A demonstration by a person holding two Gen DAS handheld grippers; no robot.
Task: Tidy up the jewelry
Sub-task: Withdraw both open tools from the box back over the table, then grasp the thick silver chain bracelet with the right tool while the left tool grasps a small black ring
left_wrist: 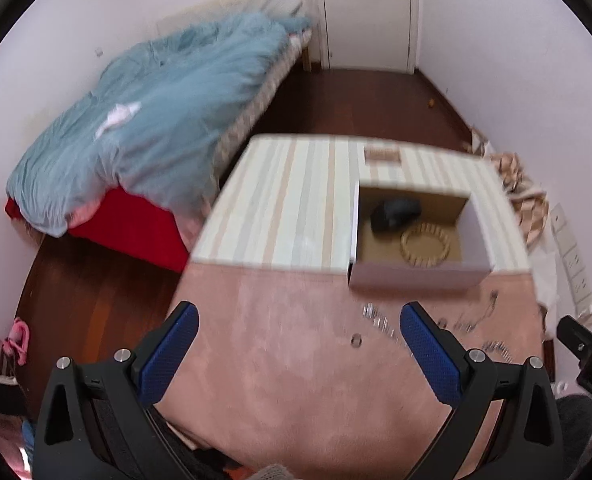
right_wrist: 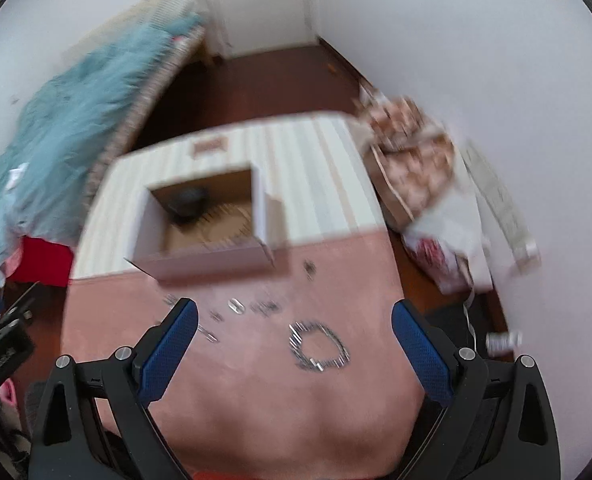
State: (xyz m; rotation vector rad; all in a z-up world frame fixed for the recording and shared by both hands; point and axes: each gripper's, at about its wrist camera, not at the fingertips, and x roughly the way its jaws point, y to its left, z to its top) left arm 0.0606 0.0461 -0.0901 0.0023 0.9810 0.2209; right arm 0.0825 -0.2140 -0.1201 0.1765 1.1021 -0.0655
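An open cardboard box (left_wrist: 418, 270) stands on the table where the striped cloth meets the pink cloth; it holds a wooden bead bracelet (left_wrist: 425, 246) and a dark object (left_wrist: 394, 214). Silver jewelry pieces (left_wrist: 380, 322) lie scattered on the pink cloth (left_wrist: 288, 360) in front of the box. In the right wrist view a silver chain bracelet (right_wrist: 320, 346) lies between the fingers, with small pieces (right_wrist: 236, 306) nearer the box (right_wrist: 204, 260). My left gripper (left_wrist: 298, 354) is open and empty above the pink cloth. My right gripper (right_wrist: 294, 356) is open and empty above the chain bracelet.
A bed with a blue blanket (left_wrist: 144, 120) stands left of the table. A white door (left_wrist: 370, 12) is at the back. Patterned bags (right_wrist: 412, 172) and a power strip (left_wrist: 572, 264) lie right of the table. A small card (left_wrist: 382, 155) lies on the striped cloth.
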